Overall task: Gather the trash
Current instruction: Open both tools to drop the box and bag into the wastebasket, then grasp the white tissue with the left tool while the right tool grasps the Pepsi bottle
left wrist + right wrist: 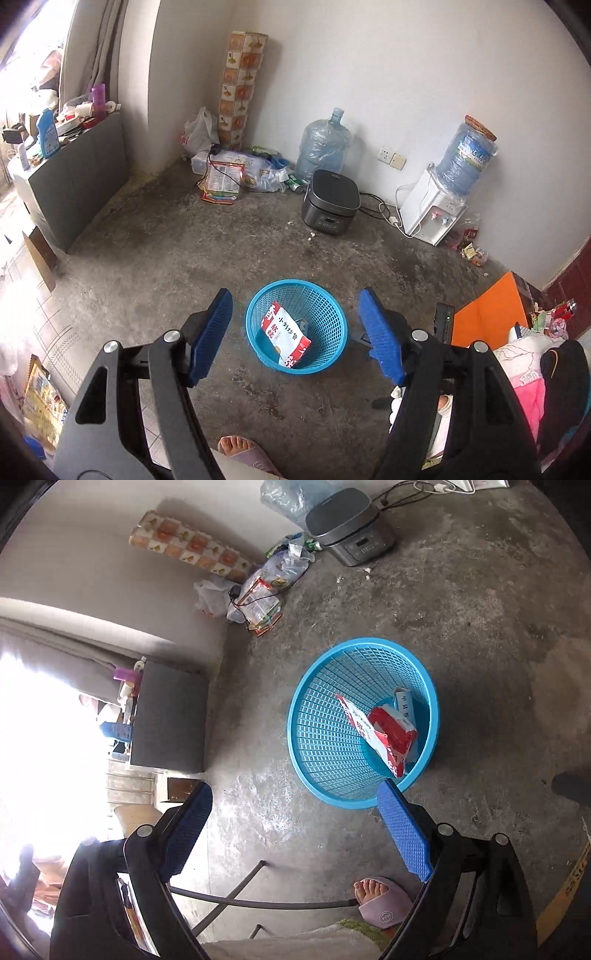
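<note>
Left wrist, concrete floor (pixel 155 266), blue basket (pixel 325 314)

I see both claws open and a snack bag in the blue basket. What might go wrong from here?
1. The snack bag leans against the blue basket wall rather than lying flat, so later trash might catch on it.
2. The remaining litter lies among black cords, which a grab could snag.
3. A bare foot rests close to the right gripper.

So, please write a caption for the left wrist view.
Open left gripper above a blue basket holding a snack bag on the concrete floor.
</note>
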`<state>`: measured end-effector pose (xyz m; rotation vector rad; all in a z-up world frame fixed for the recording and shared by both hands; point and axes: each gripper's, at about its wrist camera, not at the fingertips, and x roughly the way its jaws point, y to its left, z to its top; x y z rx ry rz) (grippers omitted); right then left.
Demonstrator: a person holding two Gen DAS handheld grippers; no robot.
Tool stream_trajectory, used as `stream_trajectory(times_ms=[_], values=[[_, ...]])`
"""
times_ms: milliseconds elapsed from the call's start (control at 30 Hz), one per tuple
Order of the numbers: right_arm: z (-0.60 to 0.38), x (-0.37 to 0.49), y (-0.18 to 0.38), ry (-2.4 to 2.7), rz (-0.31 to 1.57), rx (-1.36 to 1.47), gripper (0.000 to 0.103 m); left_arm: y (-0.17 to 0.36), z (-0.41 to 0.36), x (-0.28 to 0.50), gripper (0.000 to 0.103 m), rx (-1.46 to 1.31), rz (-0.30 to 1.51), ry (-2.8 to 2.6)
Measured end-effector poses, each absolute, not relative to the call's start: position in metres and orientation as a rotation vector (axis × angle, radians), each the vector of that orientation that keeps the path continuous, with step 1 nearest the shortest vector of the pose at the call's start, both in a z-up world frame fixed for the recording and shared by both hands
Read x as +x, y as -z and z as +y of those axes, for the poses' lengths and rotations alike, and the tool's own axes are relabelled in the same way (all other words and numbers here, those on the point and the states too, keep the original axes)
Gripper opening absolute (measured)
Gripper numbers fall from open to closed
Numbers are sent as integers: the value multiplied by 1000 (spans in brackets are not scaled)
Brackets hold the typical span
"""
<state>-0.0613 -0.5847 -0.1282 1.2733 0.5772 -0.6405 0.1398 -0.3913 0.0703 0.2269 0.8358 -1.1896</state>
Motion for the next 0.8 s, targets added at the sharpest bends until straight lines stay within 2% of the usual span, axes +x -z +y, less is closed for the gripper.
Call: stream_trajectory(times_ms=[67,167,333,567,800], values=[[-567,-55,97,622,578,1190,88,-88,-359,138,73,209,793,1190],[-539,-46,59,609,590,1080,96,-111,-309,136,77,195,731,1164],[-488,-29,4,608,630,883,96,-139,-221,134,83,142,651,1056],[-388,14,-28,419,757,618,96,-151,-116,123,83,92,582,876],[-295,28,-44,247,755,355,96,-148,-26,111,83,36,564,683]])
